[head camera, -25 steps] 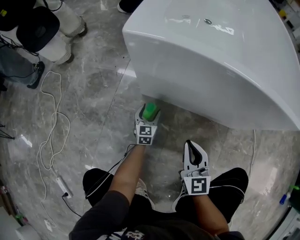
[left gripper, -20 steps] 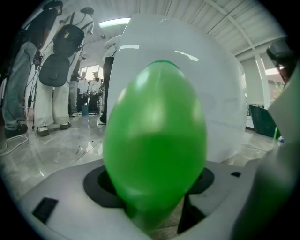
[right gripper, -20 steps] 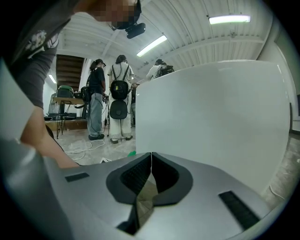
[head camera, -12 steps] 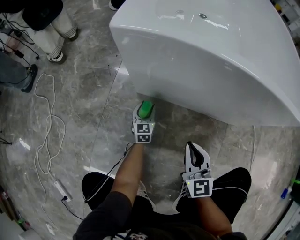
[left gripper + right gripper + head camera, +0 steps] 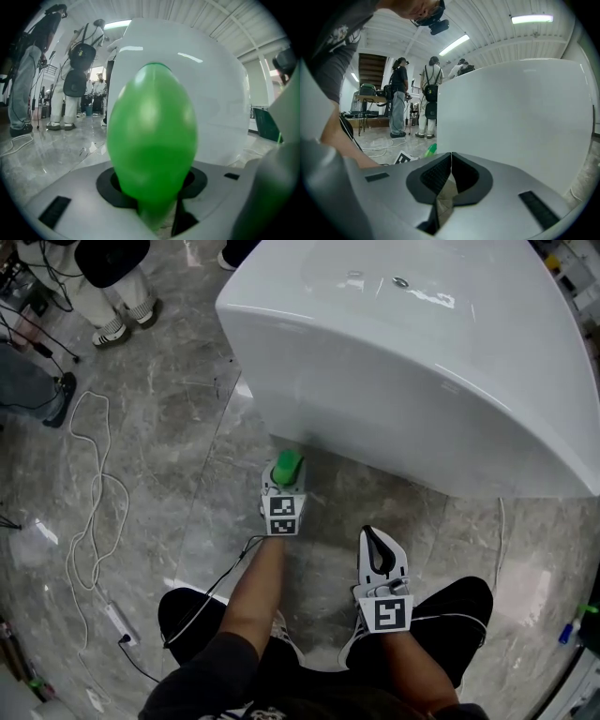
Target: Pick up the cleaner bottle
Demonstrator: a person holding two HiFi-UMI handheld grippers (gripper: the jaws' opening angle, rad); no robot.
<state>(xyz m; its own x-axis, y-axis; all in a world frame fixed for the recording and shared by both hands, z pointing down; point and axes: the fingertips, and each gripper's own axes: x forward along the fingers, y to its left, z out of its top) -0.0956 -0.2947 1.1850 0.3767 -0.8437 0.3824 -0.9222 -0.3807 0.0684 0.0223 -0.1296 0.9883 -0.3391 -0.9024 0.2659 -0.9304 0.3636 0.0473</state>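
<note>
The cleaner bottle (image 5: 286, 468) is bright green and stands on the marble floor at the foot of the white tub (image 5: 403, 362). My left gripper (image 5: 284, 482) has it between its jaws, which are closing. In the left gripper view the green bottle (image 5: 152, 136) fills the middle and sits in the black pads (image 5: 105, 185), touching both sides of the left gripper (image 5: 154, 199). My right gripper (image 5: 376, 538) hovers low to the right, apart from the bottle. The right gripper (image 5: 451, 161) is shut with nothing in it, and a bit of the bottle (image 5: 431, 150) shows at its left.
The tub's curved white wall (image 5: 520, 122) rises just beyond both grippers. A white cable (image 5: 94, 493) and a power strip (image 5: 120, 620) lie on the floor at the left. People (image 5: 112, 277) stand at the far left. My knees (image 5: 450, 615) are just behind the grippers.
The left gripper's jaws have narrowed round the green bottle. Both hands have stayed about where they were; the head view has shifted a little.
</note>
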